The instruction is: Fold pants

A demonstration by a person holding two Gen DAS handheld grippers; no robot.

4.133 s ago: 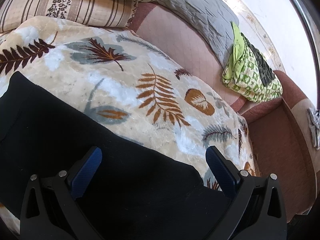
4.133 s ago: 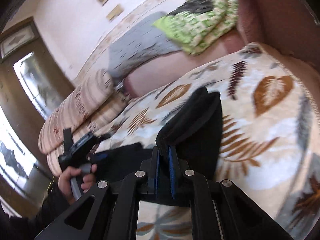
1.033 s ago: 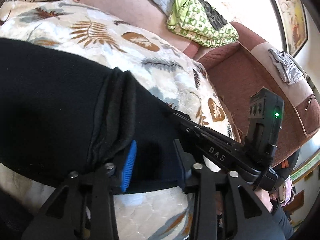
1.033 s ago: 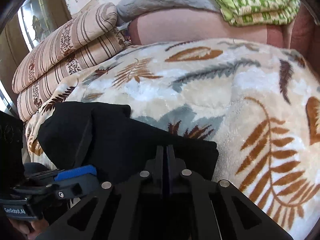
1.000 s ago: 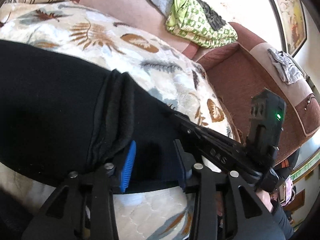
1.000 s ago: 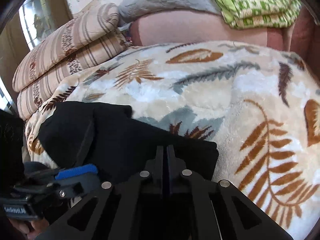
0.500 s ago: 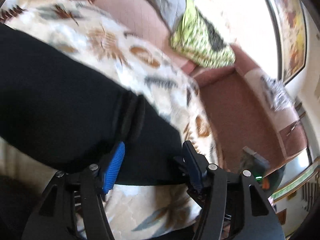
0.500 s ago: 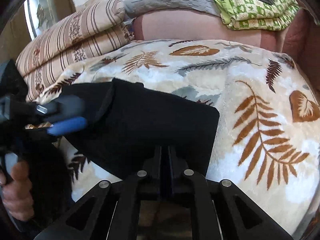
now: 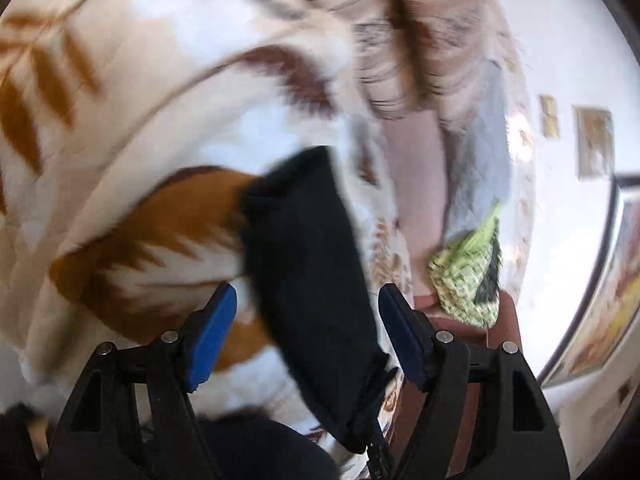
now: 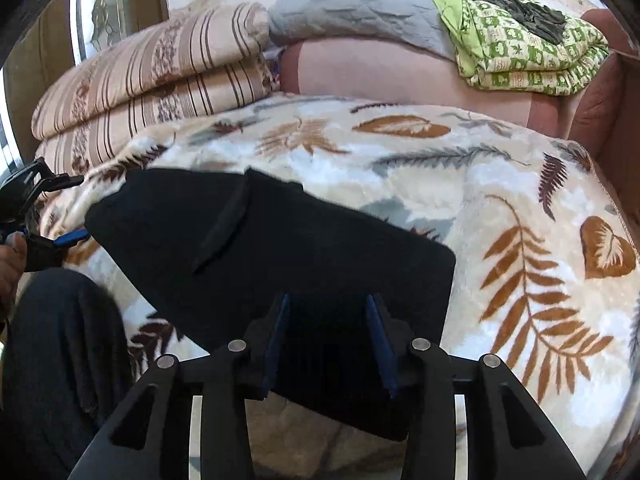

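Observation:
The black pants (image 10: 280, 256) lie folded into a flat block on the leaf-print blanket (image 10: 500, 184). My right gripper (image 10: 330, 336) is open, its blue pads standing either side of the pants' near edge. My left gripper (image 9: 308, 340) is open too, tilted and blurred, with the pants (image 9: 308, 264) seen end-on between its fingers. The left gripper also shows at the left edge of the right wrist view (image 10: 44, 236), beside the pants' left end.
Striped folded quilts (image 10: 152, 80) lie at the back left. A grey quilt (image 10: 360, 4) and a green patterned bundle (image 10: 524, 52) rest on the pink sofa back (image 10: 380, 72). A person's dark-clothed leg (image 10: 60, 352) is at lower left.
Both grippers have opened and let go of the pants. The left gripper swung round to the pants' left end and is blurred by motion. The right gripper drew back a little.

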